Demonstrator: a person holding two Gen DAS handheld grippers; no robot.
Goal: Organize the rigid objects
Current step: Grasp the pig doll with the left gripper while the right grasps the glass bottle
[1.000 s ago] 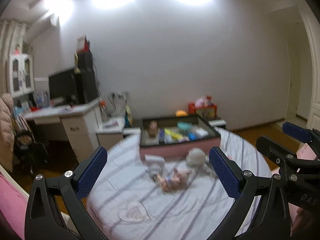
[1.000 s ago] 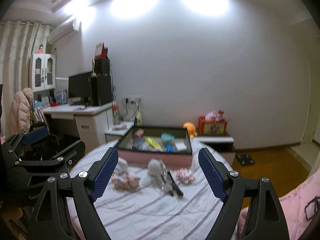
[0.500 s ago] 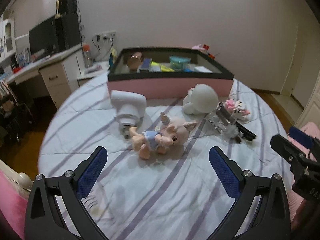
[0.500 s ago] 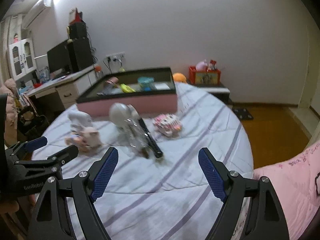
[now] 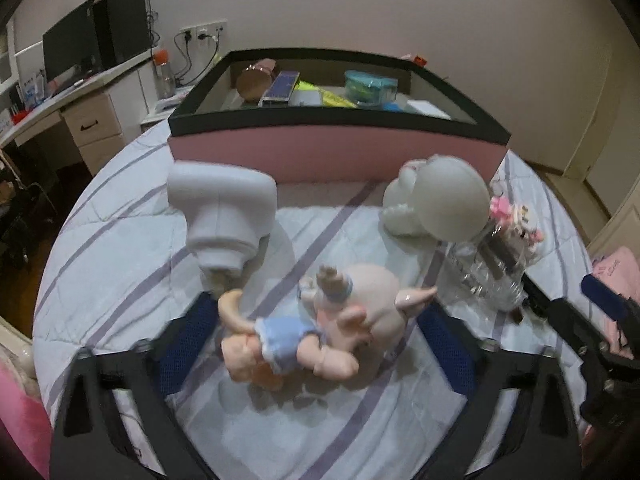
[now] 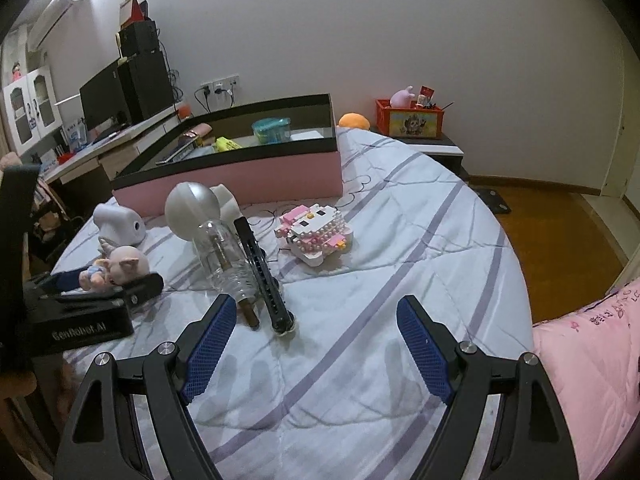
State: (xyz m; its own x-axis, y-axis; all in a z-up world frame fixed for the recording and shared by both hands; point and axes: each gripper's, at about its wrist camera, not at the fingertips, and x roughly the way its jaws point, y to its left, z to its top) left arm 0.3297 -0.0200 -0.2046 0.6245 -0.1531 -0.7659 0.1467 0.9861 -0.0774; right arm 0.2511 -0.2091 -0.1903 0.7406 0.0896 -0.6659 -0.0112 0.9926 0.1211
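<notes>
Pig doll (image 5: 320,332) lies between the closing left hand-held gripper (image 5: 316,344), seemingly untouched.

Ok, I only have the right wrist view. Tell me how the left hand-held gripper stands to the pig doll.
Observer: The pig doll lies on its side between the blue pads of the left hand-held gripper. The jaws are closing, and the pads do not seem to press on it yet.
Operator: Now say what is just past the doll.
Observer: A white gadget stands just beyond it, in front of the pink box. Whether the doll's foot touches it I cannot tell.
Operator: Report the box's left end.
Observer: A brown cylinder lies there, with a dark blue flat pack beside it.
</notes>
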